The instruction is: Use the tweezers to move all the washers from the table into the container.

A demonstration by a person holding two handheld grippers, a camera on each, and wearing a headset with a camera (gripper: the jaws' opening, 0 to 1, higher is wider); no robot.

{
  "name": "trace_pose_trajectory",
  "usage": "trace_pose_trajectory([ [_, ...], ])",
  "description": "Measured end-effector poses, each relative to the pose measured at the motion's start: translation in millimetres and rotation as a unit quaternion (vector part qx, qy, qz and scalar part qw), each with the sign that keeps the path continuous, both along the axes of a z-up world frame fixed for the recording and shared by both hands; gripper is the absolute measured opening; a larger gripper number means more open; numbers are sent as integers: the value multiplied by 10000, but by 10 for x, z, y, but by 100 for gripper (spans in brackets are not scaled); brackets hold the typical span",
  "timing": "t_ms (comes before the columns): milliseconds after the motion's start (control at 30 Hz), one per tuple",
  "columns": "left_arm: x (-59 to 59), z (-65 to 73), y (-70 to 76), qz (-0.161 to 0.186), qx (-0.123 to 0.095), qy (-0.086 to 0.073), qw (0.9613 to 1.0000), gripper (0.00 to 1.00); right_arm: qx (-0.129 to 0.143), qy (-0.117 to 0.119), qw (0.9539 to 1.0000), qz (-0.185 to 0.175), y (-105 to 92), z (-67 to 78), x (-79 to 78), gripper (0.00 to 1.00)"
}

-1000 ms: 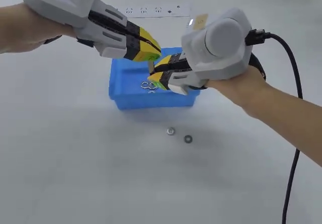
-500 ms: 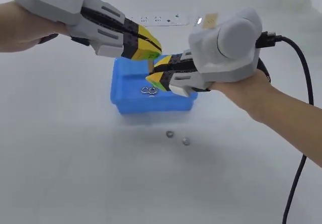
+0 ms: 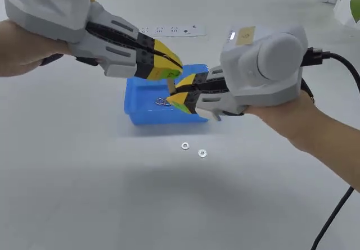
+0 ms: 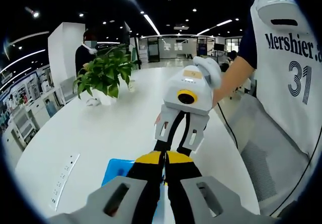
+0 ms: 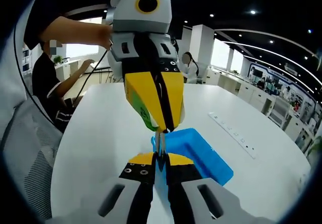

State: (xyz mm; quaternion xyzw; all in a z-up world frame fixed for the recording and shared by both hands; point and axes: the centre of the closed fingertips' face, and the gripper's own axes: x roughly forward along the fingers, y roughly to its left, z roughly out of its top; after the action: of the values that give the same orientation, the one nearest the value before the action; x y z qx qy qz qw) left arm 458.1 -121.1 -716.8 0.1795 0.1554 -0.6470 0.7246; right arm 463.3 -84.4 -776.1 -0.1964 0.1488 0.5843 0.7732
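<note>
The blue container (image 3: 135, 112) sits mid-table with a few washers (image 3: 163, 101) inside. Two more washers (image 3: 185, 146) (image 3: 202, 153) lie on the white table just in front of it. My left gripper (image 3: 174, 70) comes in from the upper left, and my right gripper (image 3: 176, 96) from the right. Their yellow tips meet above the container. The thin metal tweezers (image 5: 160, 146) run between the left gripper's tips (image 5: 161, 127) and the right gripper's jaws (image 5: 160, 166). Both grippers are shut on the tweezers. The tweezers' tips are hidden.
A white power strip (image 3: 169, 31) lies on the table behind the container. A potted plant (image 4: 103, 75) stands farther along the table. The right gripper's black cable (image 3: 337, 64) trails off to the right. Other people are beside the table.
The view has shifted a little. Both grippers stay tip to tip over the container and sit slightly lower toward its front. The two table washers have not moved.
</note>
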Motion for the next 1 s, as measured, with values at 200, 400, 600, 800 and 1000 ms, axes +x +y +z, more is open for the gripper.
trace_pose_trajectory([
  [200, -211, -86, -50, 74, -201, 234, 9995, 5, -238, -15, 9997, 96, -69, -109, -227, 9],
  [400, -341, -217, -94, 112, -243, 469, 9985, 5, -316, 149, 9993, 144, -124, -264, -355, 9],
  [600, -448, -352, -134, 62, -145, 637, 9978, 6, -354, 313, 9987, 194, -141, -415, -460, 9],
  [800, -538, -477, -135, 33, -10, 723, 9974, 6, -421, 346, 9982, 244, -151, -547, -538, 9],
  [1000, -560, -542, -113, 47, 141, 643, 9978, 6, -653, 75, 9973, 319, -163, -615, -519, 9],
])
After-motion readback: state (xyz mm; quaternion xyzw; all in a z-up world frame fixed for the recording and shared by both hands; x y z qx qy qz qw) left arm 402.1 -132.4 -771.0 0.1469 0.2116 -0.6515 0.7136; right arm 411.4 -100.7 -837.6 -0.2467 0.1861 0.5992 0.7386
